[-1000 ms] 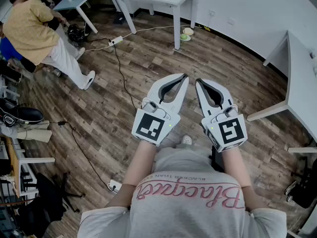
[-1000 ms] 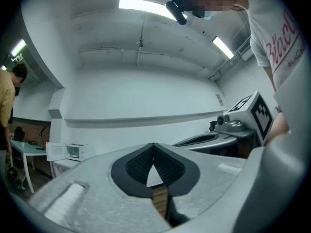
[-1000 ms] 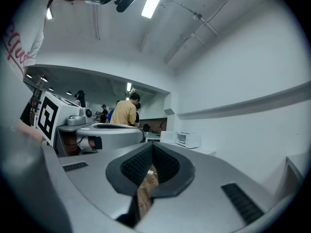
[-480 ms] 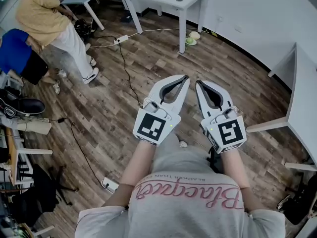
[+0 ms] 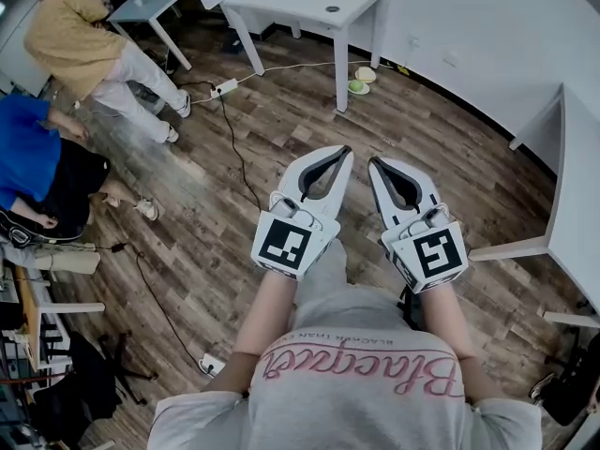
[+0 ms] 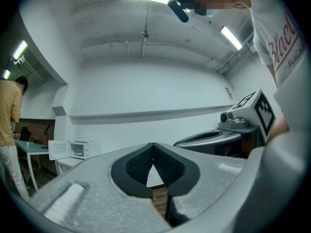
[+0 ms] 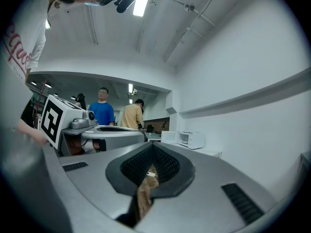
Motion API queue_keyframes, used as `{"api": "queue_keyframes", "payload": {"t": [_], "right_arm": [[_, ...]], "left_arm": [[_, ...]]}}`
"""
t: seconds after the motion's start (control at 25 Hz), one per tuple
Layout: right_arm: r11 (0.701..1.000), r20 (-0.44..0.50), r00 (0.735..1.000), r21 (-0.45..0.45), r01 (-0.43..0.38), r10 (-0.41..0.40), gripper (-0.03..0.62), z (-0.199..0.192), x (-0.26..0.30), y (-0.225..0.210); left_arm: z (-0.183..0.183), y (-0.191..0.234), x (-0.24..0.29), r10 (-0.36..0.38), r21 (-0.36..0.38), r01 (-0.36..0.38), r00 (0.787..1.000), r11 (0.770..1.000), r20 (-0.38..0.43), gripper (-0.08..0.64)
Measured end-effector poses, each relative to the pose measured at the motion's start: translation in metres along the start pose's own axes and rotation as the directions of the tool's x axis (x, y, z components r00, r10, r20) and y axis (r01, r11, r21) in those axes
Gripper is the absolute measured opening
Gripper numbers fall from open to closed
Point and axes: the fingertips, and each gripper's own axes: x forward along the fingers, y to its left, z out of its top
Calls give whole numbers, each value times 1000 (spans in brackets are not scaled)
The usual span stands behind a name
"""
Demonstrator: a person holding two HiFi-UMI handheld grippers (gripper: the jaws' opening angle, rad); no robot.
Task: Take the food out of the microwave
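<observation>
"Way ahead of my two claws, the microwave sits on a white table by the wall. Its door hangs open."

"How near are the claws to it?"

"Well apart. Nothing touches it. My left claw and right claw are held out just beside each other, over the wood floor."

"Are they holding anything?"

"No. Both are pressed together, with nothing between the tips."

"Can you see the food?"

"No. The inside of the microwave is too small to make out."

"What does one view show that another misses?"

"My head view shows the floor and a power strip on it. The claw views miss those. The claw views show the microwave's open front. My right claw view shows a person in blue beside a person in yellow, left of the microwave. My left claw view shows only the one in yellow, at its left edge."
</observation>
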Motion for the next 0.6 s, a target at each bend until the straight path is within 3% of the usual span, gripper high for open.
{"api": "queue_keyframes", "payload": {"t": [0.6], "right_arm": [[1000,-22,1000,-20,-14,13,9,-2,160,-67]], "left_arm": [[-21,152,93,18,-36,-17,999,999,34,5]]}}
